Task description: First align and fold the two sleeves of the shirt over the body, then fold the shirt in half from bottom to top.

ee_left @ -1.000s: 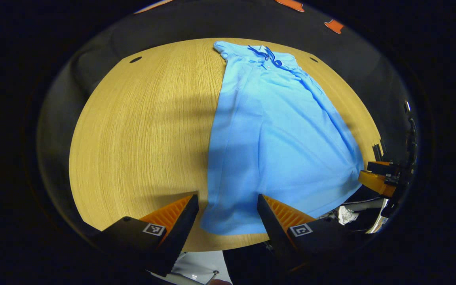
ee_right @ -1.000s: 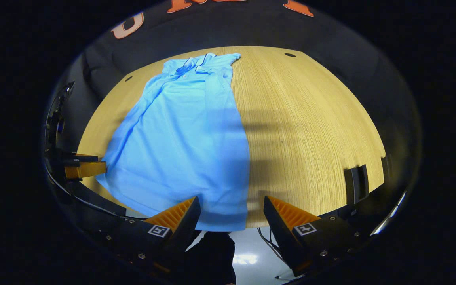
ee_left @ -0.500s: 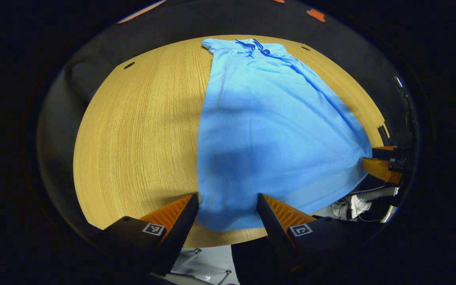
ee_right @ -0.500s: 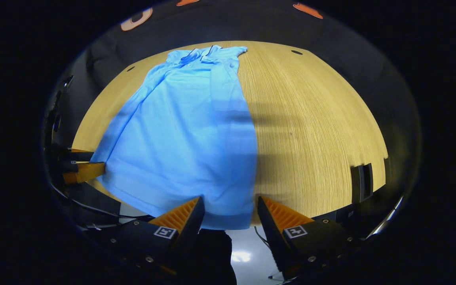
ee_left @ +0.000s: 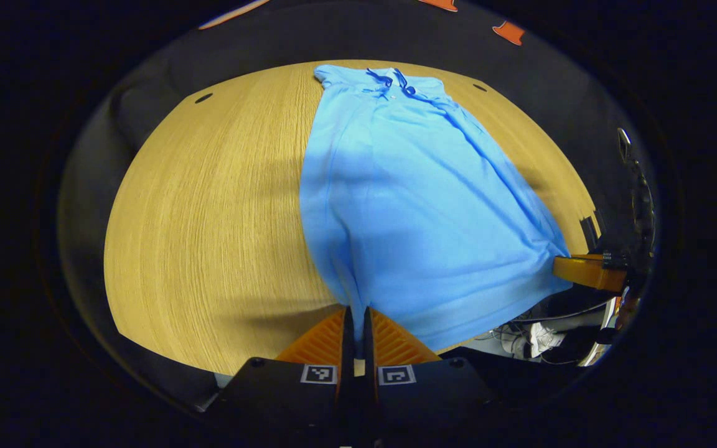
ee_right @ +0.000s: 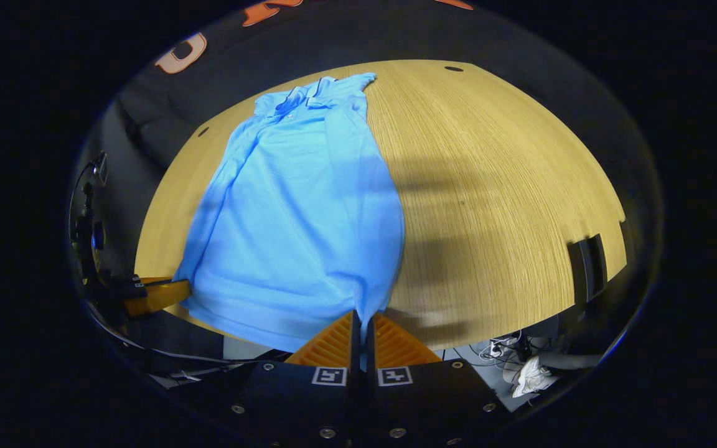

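Note:
A light blue polo shirt (ee_left: 414, 193) lies lengthwise on the wooden table (ee_left: 209, 211), collar (ee_left: 389, 79) at the far end and both sleeves folded over the body. My left gripper (ee_left: 355, 317) is shut on the hem's left corner at the near table edge. In the right gripper view the same shirt (ee_right: 296, 211) runs away from me, and my right gripper (ee_right: 361, 320) is shut on the hem's right corner. Each view also shows the other gripper pinching the opposite corner: the right gripper (ee_left: 585, 272) and the left gripper (ee_right: 156, 295).
The table (ee_right: 508, 205) has bare wood on either side of the shirt and small round holes (ee_left: 203, 98) near its far corners. A dark clamp-like block (ee_right: 589, 267) sits on the table's right edge. Cables and a white shoe (ee_right: 529, 376) lie on the floor below.
Both grippers have gone from open around the hem to shut on its corners. The fabric now bunches into the fingers at each near corner.

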A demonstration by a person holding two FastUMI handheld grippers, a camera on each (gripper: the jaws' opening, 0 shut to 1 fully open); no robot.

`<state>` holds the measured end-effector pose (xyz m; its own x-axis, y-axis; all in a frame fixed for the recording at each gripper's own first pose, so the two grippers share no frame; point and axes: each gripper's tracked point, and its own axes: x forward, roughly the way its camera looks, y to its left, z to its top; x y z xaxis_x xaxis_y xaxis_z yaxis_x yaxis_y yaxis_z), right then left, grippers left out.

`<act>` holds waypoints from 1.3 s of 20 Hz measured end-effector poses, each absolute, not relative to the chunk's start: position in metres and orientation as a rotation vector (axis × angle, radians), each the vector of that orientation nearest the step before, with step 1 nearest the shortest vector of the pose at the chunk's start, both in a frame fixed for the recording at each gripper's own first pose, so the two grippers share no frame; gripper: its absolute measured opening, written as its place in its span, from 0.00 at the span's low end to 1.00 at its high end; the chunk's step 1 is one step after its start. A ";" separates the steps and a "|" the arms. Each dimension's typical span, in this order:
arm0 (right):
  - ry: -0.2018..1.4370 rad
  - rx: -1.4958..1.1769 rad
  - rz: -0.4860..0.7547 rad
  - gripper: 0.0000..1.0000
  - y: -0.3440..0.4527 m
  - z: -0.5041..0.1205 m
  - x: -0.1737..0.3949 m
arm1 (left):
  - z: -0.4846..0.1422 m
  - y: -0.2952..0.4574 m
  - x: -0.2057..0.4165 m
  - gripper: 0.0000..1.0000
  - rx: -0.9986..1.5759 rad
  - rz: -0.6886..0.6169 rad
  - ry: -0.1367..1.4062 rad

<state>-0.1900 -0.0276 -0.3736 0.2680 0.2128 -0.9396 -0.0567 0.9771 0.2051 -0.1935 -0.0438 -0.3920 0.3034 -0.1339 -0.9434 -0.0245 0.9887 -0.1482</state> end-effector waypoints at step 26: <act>0.994 0.016 0.257 0.04 -0.036 -0.257 0.048 | -0.277 -0.010 0.072 0.10 -0.163 -0.154 0.894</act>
<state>0.0484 -0.0361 -0.2575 0.5181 0.2214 -0.8262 -0.2066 0.9697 0.1303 0.0715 -0.0101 -0.2773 0.6171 -0.2014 -0.7607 0.0654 0.9765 -0.2055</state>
